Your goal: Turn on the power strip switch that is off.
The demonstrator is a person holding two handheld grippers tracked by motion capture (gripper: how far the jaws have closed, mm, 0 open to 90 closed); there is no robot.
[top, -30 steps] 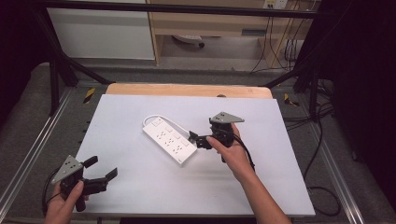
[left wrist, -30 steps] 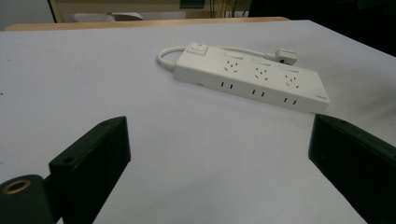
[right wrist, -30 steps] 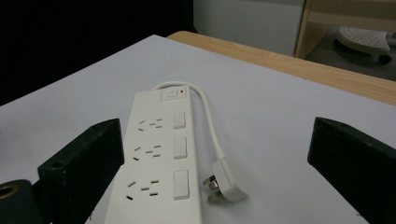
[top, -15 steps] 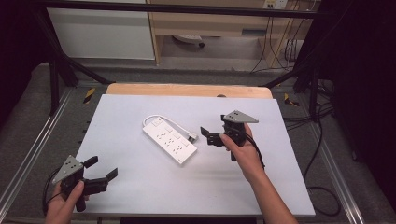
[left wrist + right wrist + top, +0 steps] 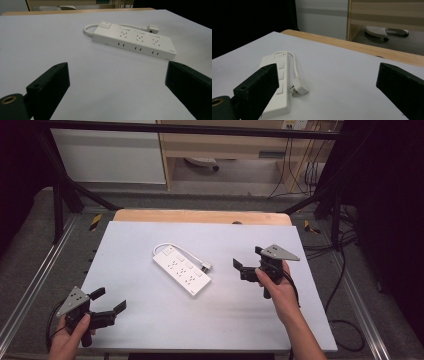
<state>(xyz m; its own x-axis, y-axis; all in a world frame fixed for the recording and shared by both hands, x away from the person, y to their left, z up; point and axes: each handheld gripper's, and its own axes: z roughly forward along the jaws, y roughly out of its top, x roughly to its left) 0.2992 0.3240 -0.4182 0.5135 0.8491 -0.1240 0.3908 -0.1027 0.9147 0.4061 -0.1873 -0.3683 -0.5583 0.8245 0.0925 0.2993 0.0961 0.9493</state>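
The right tongs (image 5: 248, 262) have drawn back rightward from the power strip (image 5: 181, 270) and now hover open, well apart from it. The strip lies mid-tabletop (image 5: 150, 330). The left tongs (image 5: 109, 301) stay open at the near-left corner.

White worktop (image 5: 150, 330) with a wooden far edge.
A white power strip (image 5: 181, 270) lies flat near its middle, cord looped, plug (image 5: 205, 266) resting on the surface just beside it.
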